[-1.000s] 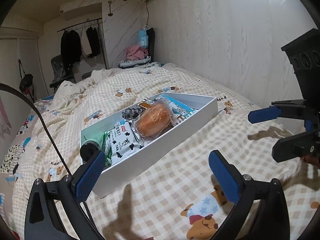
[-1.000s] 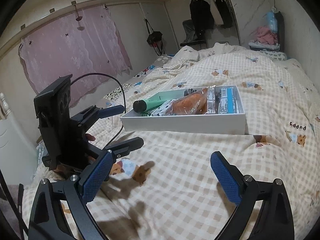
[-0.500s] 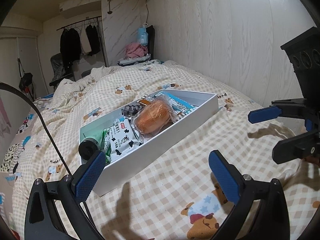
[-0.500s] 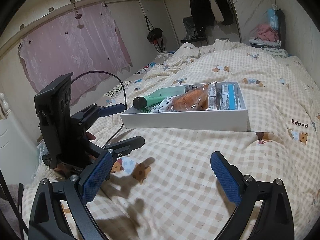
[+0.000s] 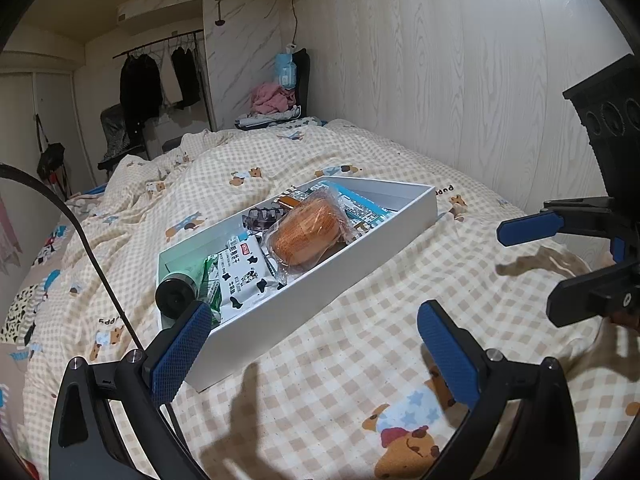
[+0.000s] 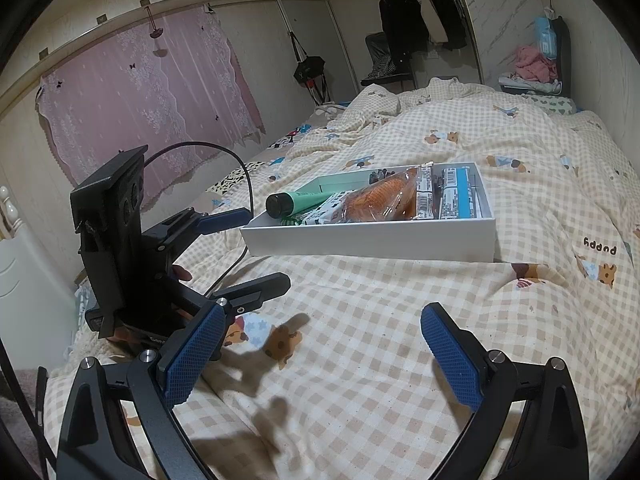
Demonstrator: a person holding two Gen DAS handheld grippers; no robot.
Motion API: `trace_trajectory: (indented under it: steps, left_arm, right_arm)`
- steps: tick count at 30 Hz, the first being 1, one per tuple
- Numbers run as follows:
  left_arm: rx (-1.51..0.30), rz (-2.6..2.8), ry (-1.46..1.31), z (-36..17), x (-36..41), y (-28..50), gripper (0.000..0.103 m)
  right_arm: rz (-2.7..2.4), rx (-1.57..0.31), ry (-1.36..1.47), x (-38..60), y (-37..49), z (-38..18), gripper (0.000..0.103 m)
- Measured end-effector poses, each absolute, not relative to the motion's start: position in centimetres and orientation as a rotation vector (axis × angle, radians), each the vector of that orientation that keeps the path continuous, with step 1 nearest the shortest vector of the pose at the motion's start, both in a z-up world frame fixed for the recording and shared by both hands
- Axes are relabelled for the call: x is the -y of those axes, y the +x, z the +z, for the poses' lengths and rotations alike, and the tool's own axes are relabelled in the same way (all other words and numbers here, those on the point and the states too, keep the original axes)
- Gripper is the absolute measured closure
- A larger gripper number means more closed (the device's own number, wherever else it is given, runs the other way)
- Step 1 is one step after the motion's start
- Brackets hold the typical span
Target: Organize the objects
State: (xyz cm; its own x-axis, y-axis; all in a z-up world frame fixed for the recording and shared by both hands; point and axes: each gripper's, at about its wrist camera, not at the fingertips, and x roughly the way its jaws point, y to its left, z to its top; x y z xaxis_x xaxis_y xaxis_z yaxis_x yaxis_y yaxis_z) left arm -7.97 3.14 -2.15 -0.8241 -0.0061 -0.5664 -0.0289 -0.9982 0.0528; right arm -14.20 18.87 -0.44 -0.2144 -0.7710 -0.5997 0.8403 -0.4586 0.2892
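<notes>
The white box sits on the bed, holding a wrapped bun and a green tube; left gripper and right gripper hover with fingers spread, empty.

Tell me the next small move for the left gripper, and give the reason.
Probably ease the left gripper forward toward the green tube with the black cap at the near end of the white rectangular box. Both the left gripper and the right gripper are open, empty and short of the box, and the tube lies nearest the left one.
</notes>
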Motion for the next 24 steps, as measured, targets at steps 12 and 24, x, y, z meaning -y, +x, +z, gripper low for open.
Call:
trace_trajectory:
  steps: [12,24]
  left_arm:
    - [-0.095,2.986,-0.920,-2.2,-3.2,-8.0,0.000]
    - [-0.030,3.012,-0.829,-0.8,-2.1,-6.9,0.000]
  right_arm:
    - [-1.866,-0.118,0.847,-18.9,-14.2,-0.5,0.004]
    - [-1.865,-0.117,0.847,-18.9,-14.2,-0.5,0.004]
